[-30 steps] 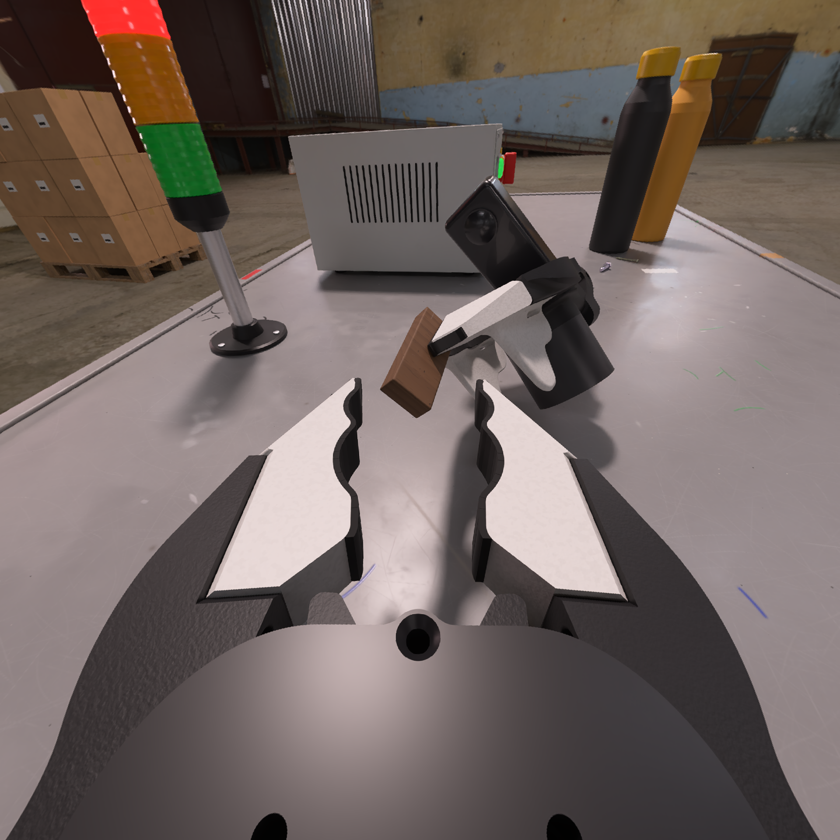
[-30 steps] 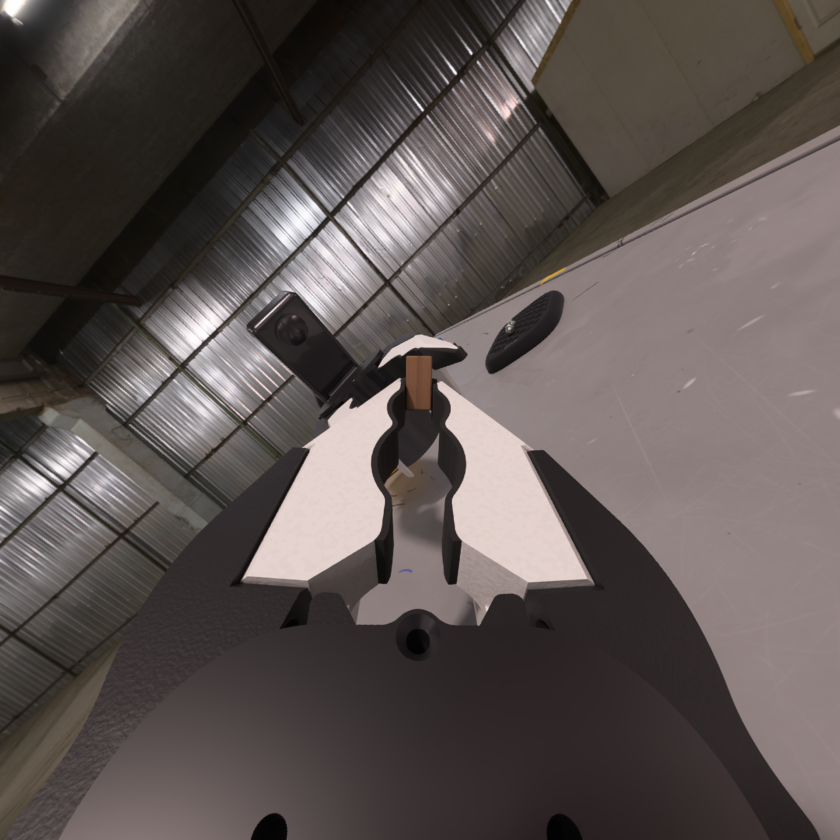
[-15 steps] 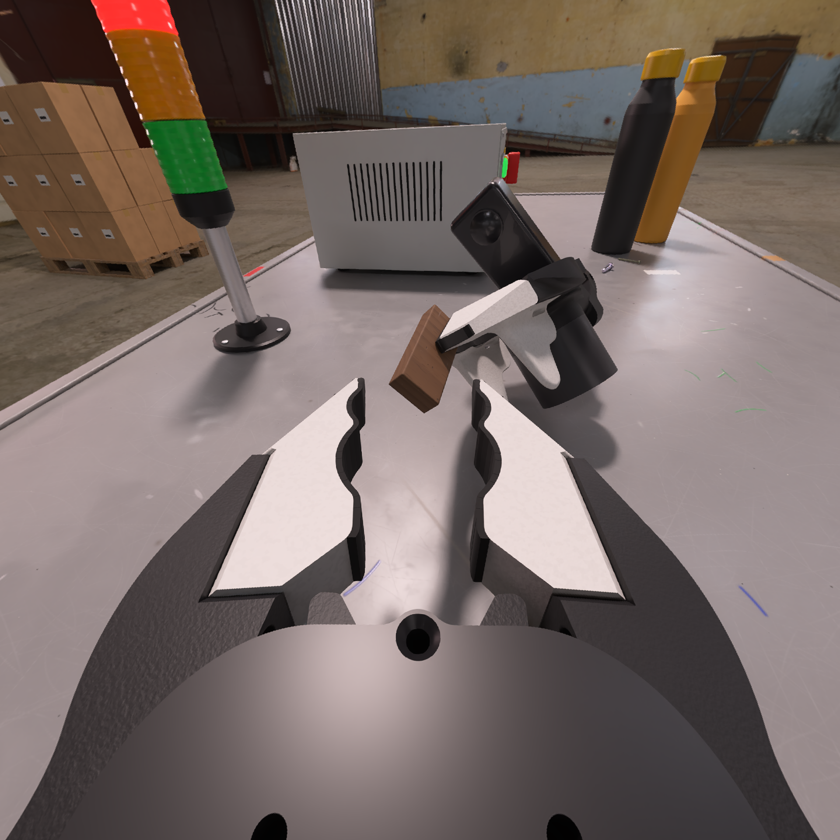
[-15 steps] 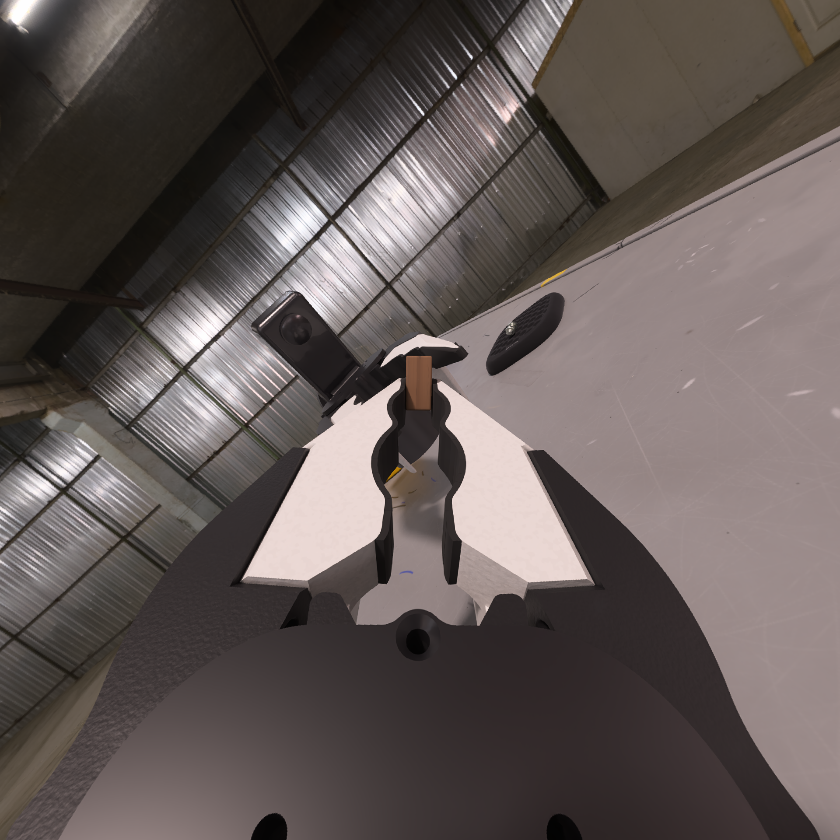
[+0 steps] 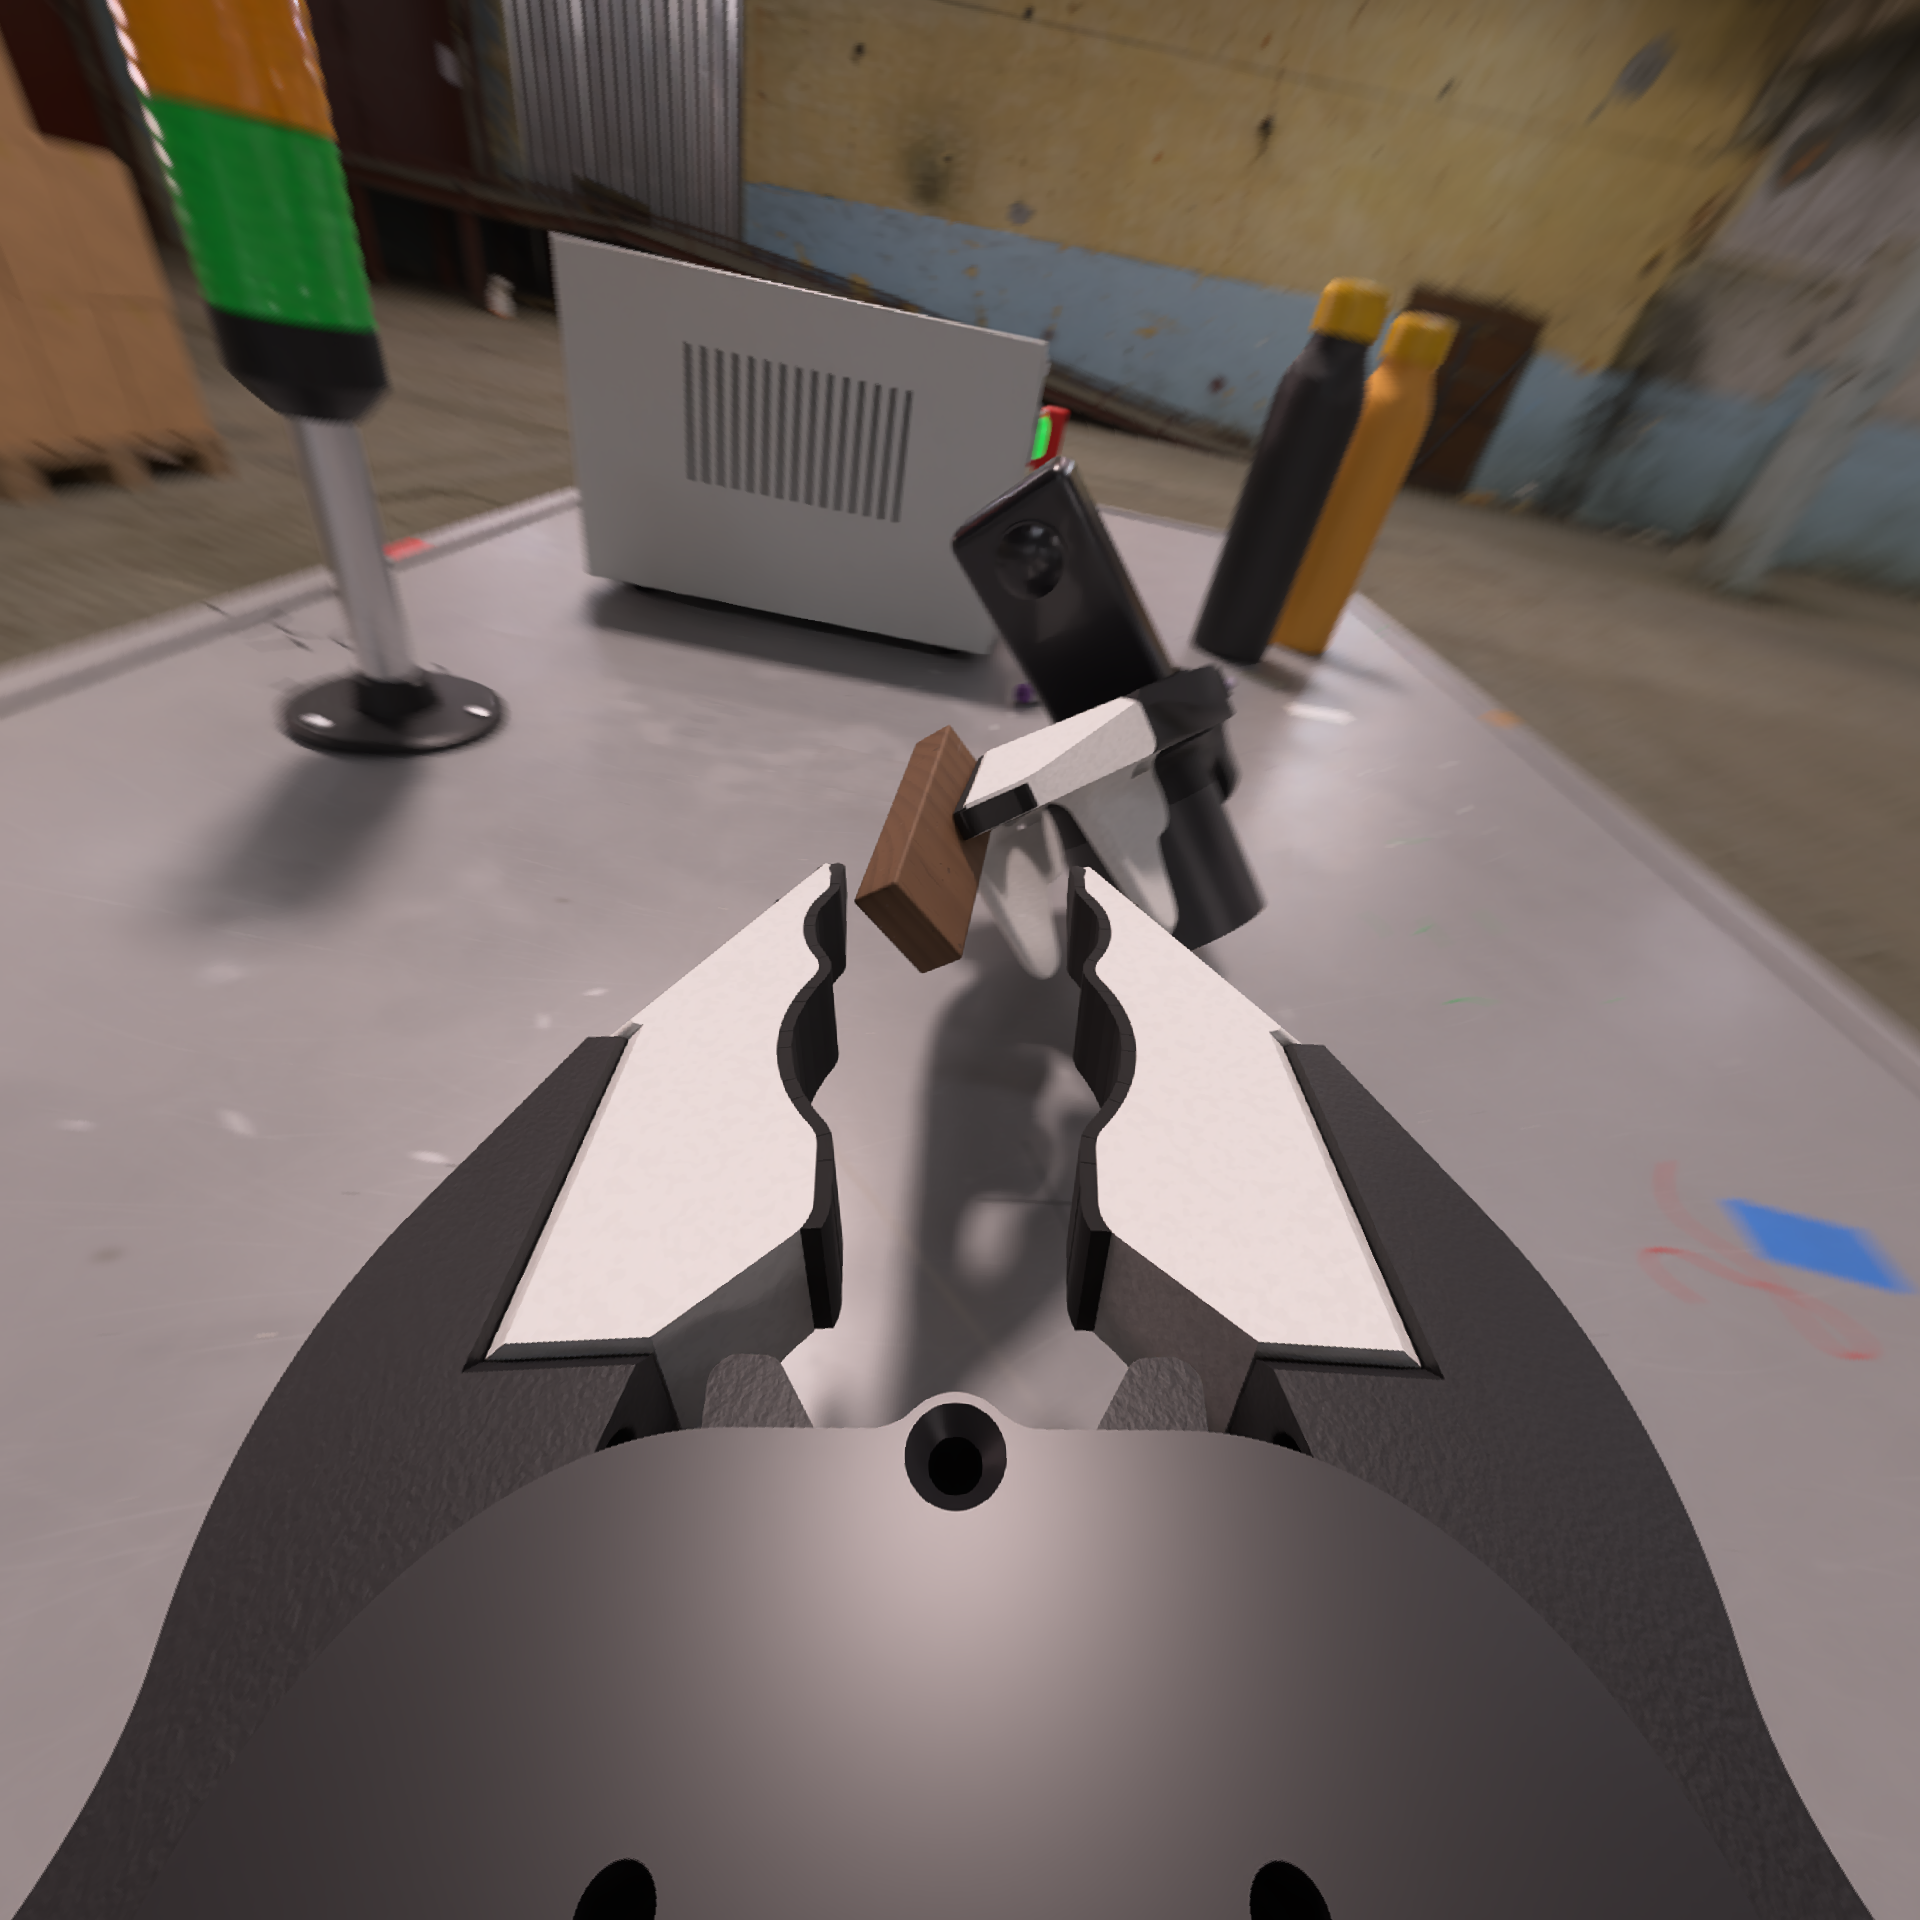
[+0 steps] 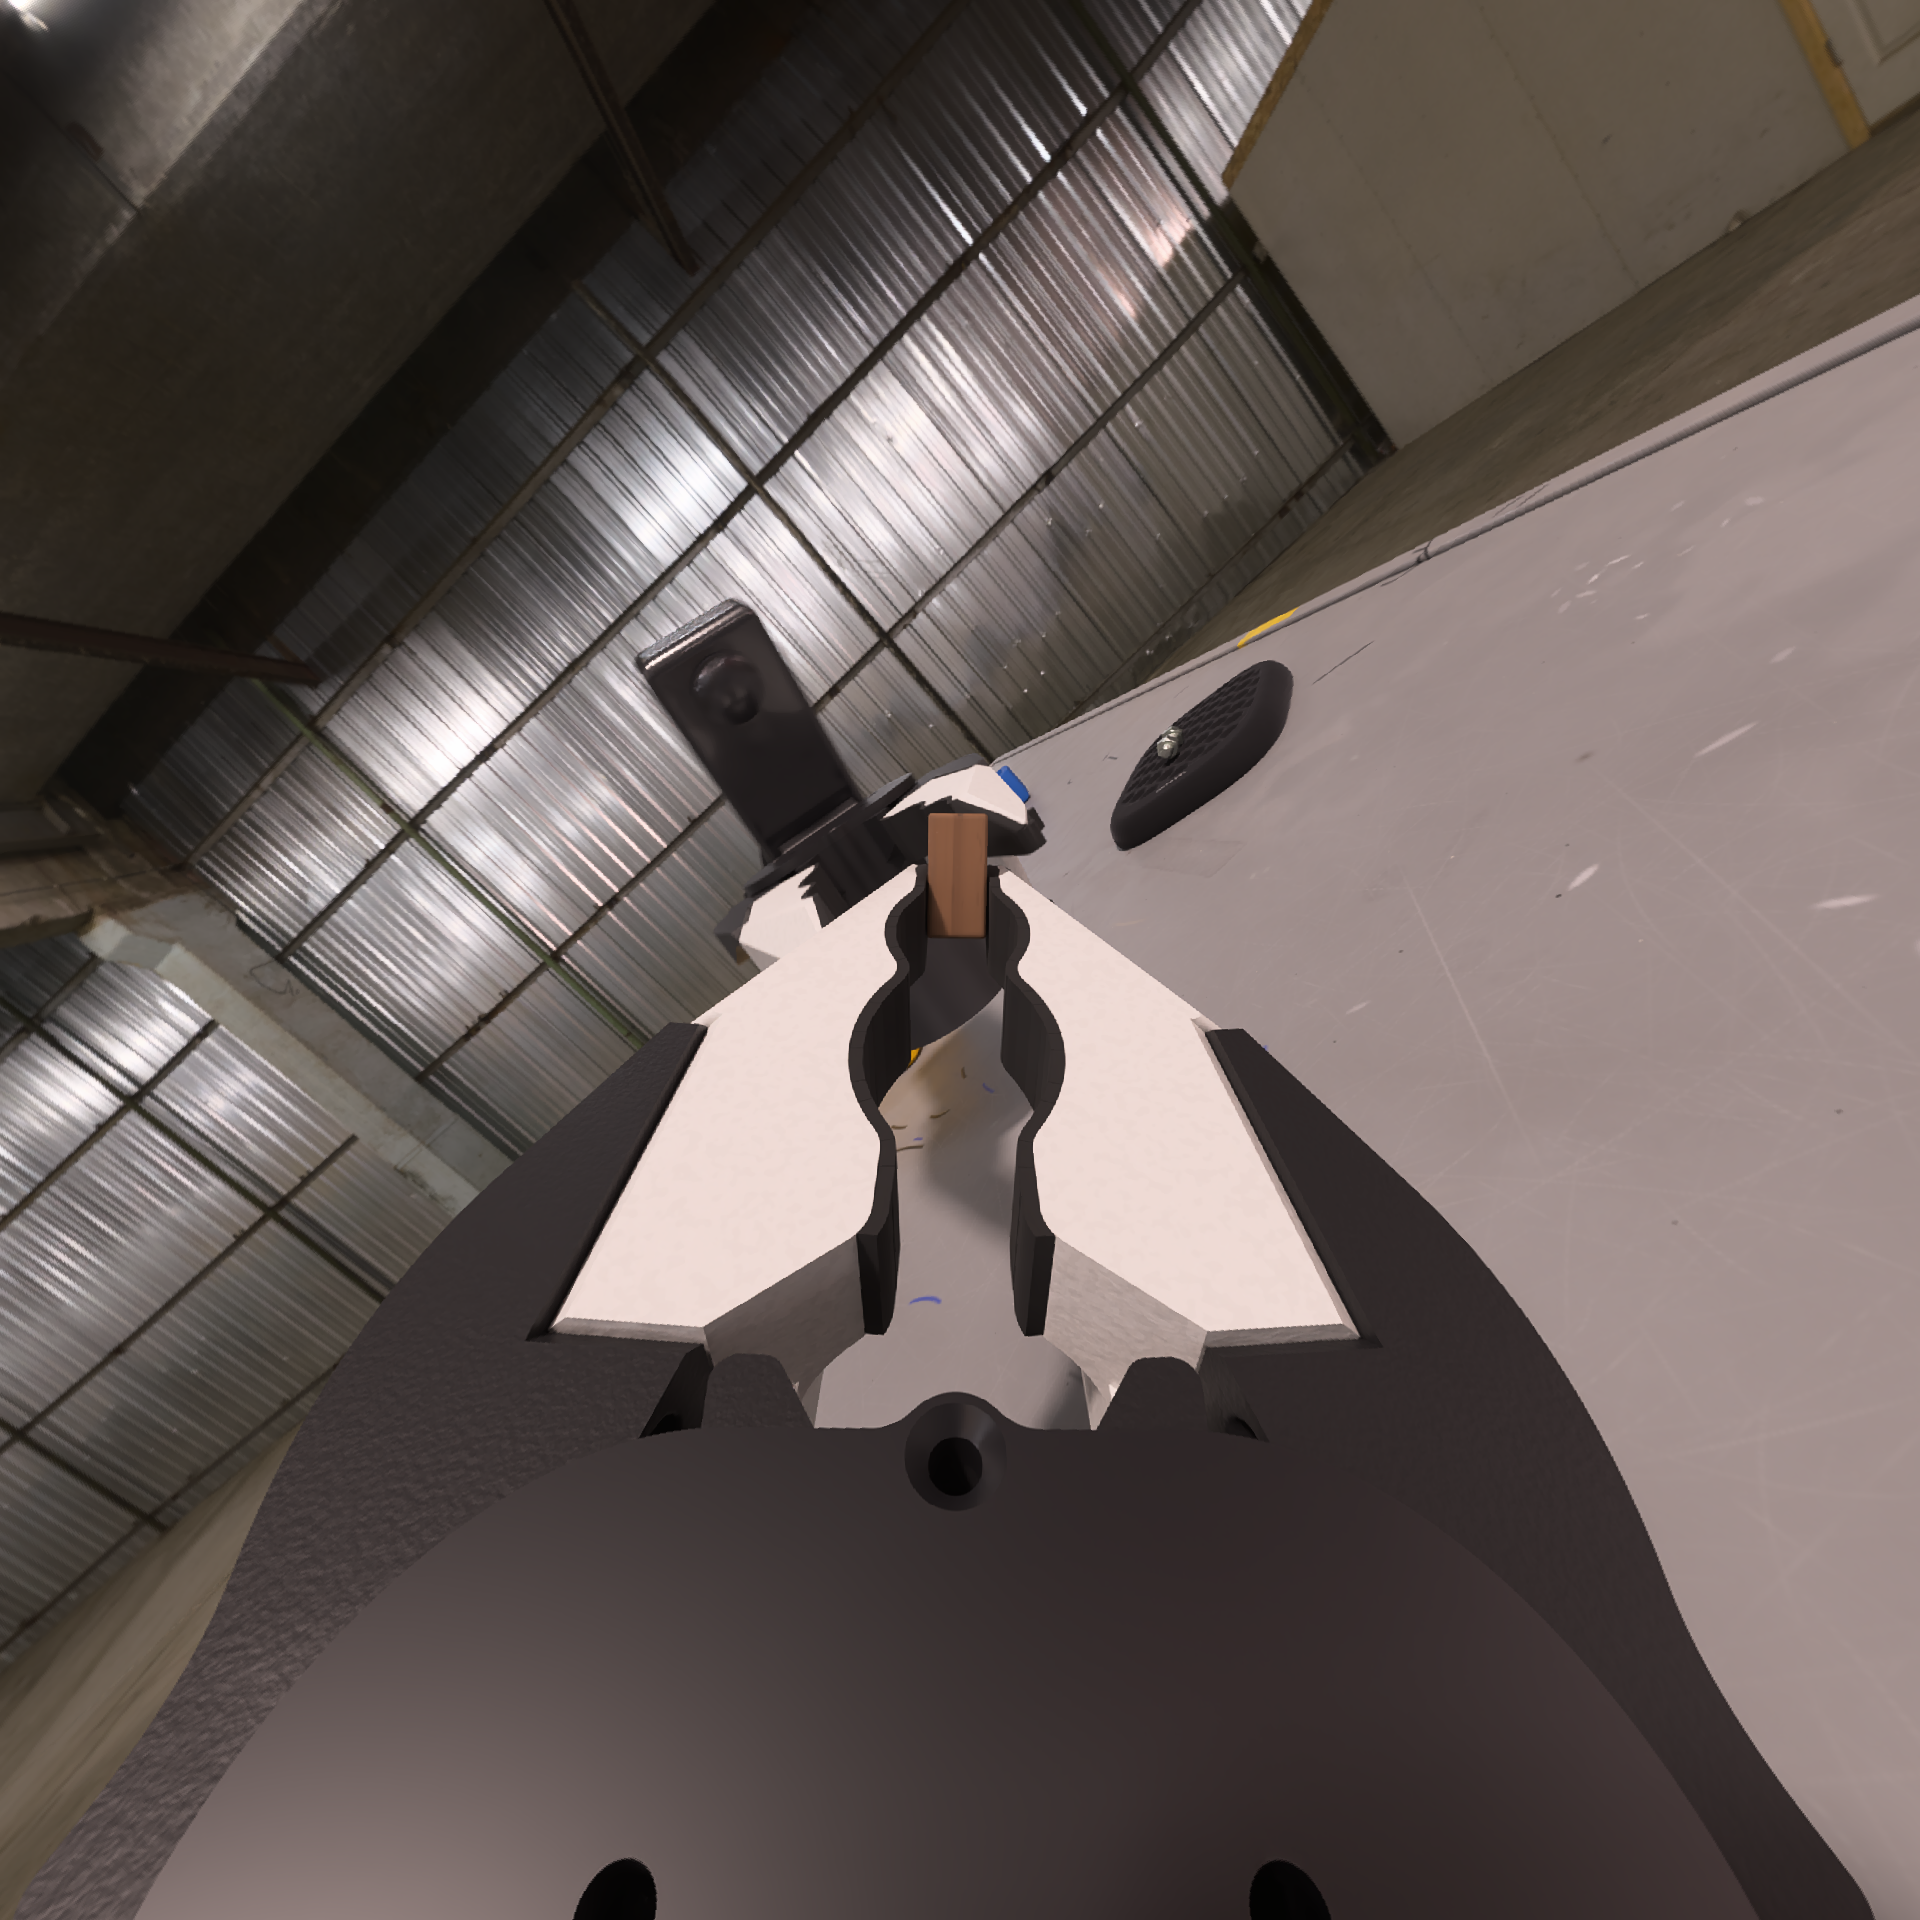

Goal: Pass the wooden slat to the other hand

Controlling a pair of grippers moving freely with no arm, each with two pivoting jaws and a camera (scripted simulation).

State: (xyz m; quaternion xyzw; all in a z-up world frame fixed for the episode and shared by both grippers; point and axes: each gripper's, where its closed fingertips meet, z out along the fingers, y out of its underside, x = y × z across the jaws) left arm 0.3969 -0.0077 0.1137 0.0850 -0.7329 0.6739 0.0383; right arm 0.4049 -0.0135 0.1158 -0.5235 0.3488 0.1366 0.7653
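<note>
The right gripper clamps the wooden slat, tilted just beyond the left gripper's wide-spread fingertips.

The left gripper points forward, low over the surface, with its 2 fingers spread wide apart. The right gripper is tilted upward, facing it, and its fingers are pressed together at the tips.
</note>
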